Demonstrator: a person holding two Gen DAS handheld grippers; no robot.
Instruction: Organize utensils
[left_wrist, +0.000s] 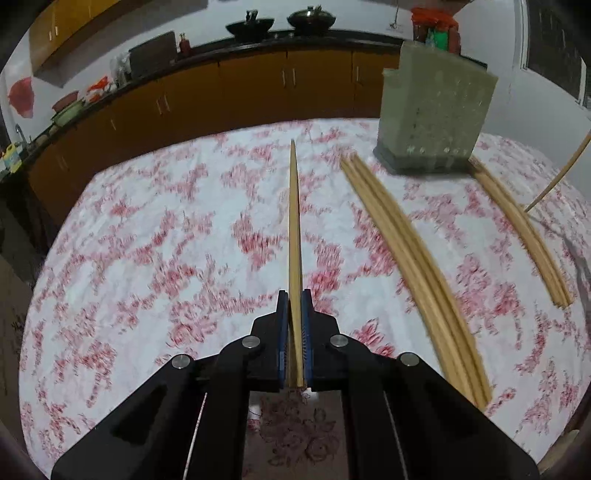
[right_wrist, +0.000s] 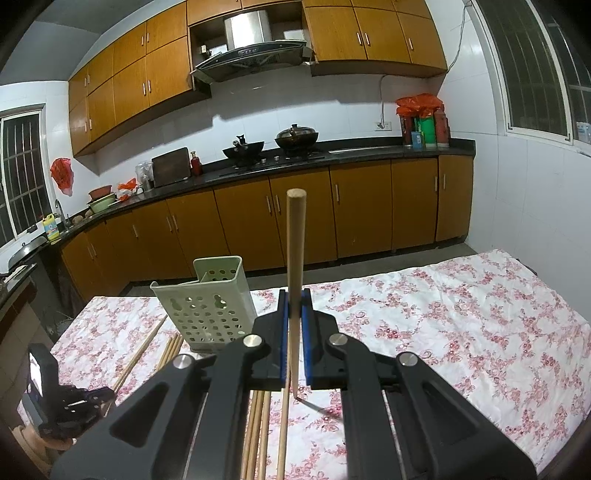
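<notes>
Both pairs of fingers are pinching a chopstick each: our left gripper (left_wrist: 294, 306) has its blue pads (left_wrist: 282, 325) pressed on a single chopstick (left_wrist: 294, 229) that runs out ahead along the fingers, and our right gripper (right_wrist: 294, 306) clamps another chopstick (right_wrist: 295, 258) that stands nearly upright, thick round end up, thin tip just under the jaws.

From the largest down: the table with its red-flowered cloth (left_wrist: 147, 240) carries everything. On it stands one pale green perforated utensil holder (left_wrist: 436, 110), upright, its top divided into compartments; we judge it is the place the chopsticks should end in, which is why each is held by its shaft with one end left free to drop through the opening.

Beside the holder lie the loose chopsticks, kept in tidy parallel bundles, likely so that one can be taken at a time. In the left wrist view one bundle (left_wrist: 413, 266) of about four lies just to the holder's left, and a second bundle (left_wrist: 524, 236) of about three starts at the holder's right foot; the blur keeps us from an exact count.

So we count one holder, two bundles, two held chopsticks, and neither held one has reached the holder yet
</notes>
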